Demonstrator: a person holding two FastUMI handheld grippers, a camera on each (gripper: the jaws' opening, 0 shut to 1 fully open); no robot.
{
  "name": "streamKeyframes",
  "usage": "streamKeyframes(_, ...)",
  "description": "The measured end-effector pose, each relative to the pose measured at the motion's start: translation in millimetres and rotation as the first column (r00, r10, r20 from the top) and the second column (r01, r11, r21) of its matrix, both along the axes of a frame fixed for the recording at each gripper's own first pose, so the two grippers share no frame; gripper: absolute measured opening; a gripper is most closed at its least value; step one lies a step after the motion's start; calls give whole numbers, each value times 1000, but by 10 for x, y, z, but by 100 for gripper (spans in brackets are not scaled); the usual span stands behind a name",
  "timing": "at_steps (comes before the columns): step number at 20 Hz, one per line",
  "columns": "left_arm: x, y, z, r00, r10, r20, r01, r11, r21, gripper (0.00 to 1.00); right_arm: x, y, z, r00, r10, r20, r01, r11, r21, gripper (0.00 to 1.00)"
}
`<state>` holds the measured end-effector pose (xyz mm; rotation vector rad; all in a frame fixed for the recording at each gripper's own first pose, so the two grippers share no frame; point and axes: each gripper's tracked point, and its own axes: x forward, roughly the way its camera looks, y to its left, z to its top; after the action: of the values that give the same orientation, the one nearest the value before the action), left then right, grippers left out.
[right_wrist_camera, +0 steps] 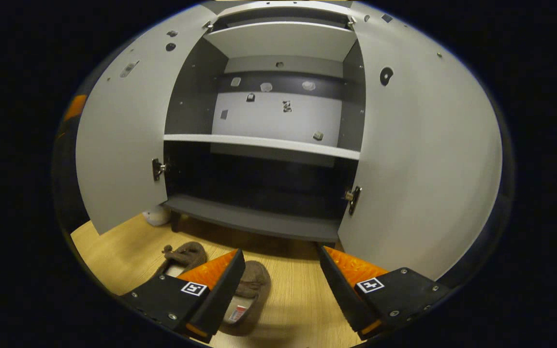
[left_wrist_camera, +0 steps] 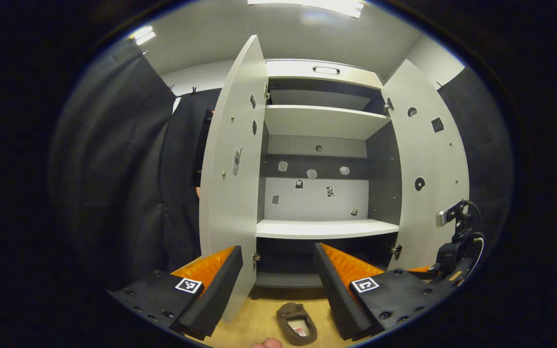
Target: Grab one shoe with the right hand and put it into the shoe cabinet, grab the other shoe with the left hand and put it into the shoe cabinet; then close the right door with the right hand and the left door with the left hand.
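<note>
Two brown shoes lie on the wooden floor (right_wrist_camera: 298,290) before the open shoe cabinet (right_wrist_camera: 264,140): the near shoe (right_wrist_camera: 252,290) half hidden behind the right tool (right_wrist_camera: 278,285), the far shoe (right_wrist_camera: 184,253) partly cut off. Both doors stand open. Left tool (left_wrist_camera: 278,285) and right tool gape wide, empty.

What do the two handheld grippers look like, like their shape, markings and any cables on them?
Each gripper has two long wedge-shaped fingers on flat dark plates studded with round screws. Every plate carries a small square black-and-white tag. That holds for the left gripper in the left gripper view and the right gripper in the right gripper view. Farther off in the left gripper view, the right gripper's body shows black cables and a small light box on top.
</note>
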<state>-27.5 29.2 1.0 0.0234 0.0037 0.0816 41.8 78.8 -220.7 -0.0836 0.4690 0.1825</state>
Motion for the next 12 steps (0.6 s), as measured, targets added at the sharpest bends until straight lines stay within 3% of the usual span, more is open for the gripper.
streamKeyframes(5,14,50,-23,1000,13,-2,-13,1000,0,99,-202,103,-823,969,56,-241,-64,998,-25,96)
streamKeyframes(6,19,47,-28,1000,14,-3,-14,1000,-2,96,-229,71,-932,961,57,-272,-71,996,-44,95)
streamKeyframes(12,50,53,-69,1000,14,-15,-14,1000,-2,96,-145,-39,-1384,922,-8,-386,-32,995,-98,94)
